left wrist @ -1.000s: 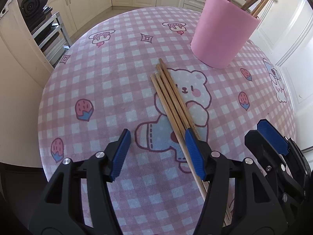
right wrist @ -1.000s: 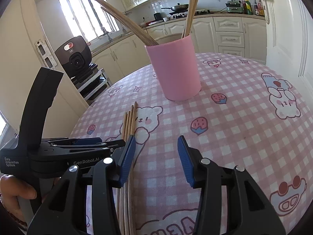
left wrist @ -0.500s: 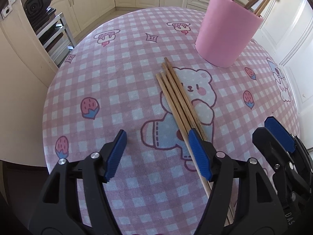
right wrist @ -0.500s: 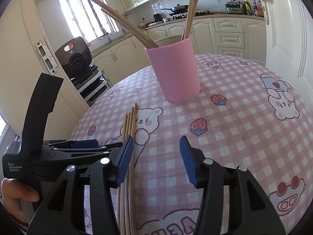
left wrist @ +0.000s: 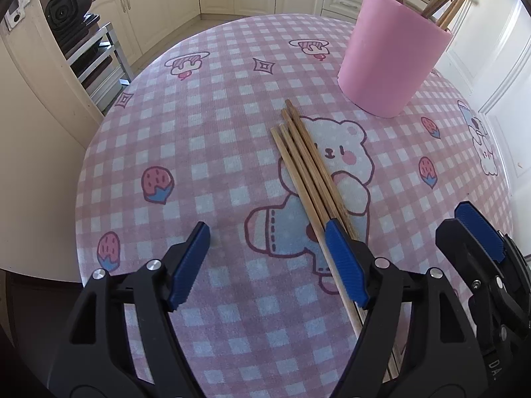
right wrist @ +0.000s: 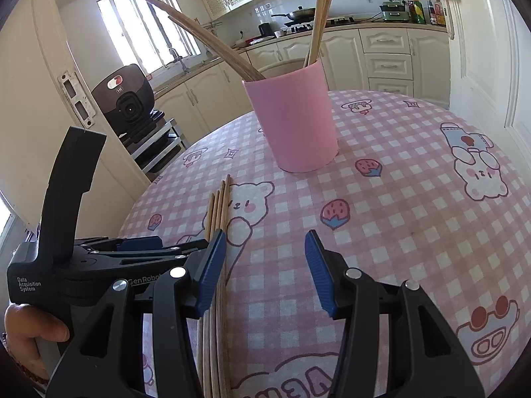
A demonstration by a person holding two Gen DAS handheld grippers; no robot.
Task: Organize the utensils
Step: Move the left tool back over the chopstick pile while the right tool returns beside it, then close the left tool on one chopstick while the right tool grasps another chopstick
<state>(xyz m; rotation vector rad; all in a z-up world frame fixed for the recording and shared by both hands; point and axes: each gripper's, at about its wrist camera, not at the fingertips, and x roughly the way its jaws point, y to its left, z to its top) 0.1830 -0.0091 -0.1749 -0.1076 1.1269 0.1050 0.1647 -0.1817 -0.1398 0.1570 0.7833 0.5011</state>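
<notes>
Four chopsticks (left wrist: 307, 162) left flat beside cup (left wrist: 391, 56); left gripper (left wrist: 265, 262) jaws opening wider, nothing clamped. Right gripper (right wrist: 265, 272) apart, empty. Pickup judged pending.

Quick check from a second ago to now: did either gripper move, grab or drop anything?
The left gripper has spread its jaws wider and is still opening, with nothing between them. The right gripper widened slightly and holds nothing. Unchanged: the four loose chopsticks lie side by side on the tablecloth, passing under the left gripper's right finger, and the pink holder with its chopsticks stands where it was.
</notes>
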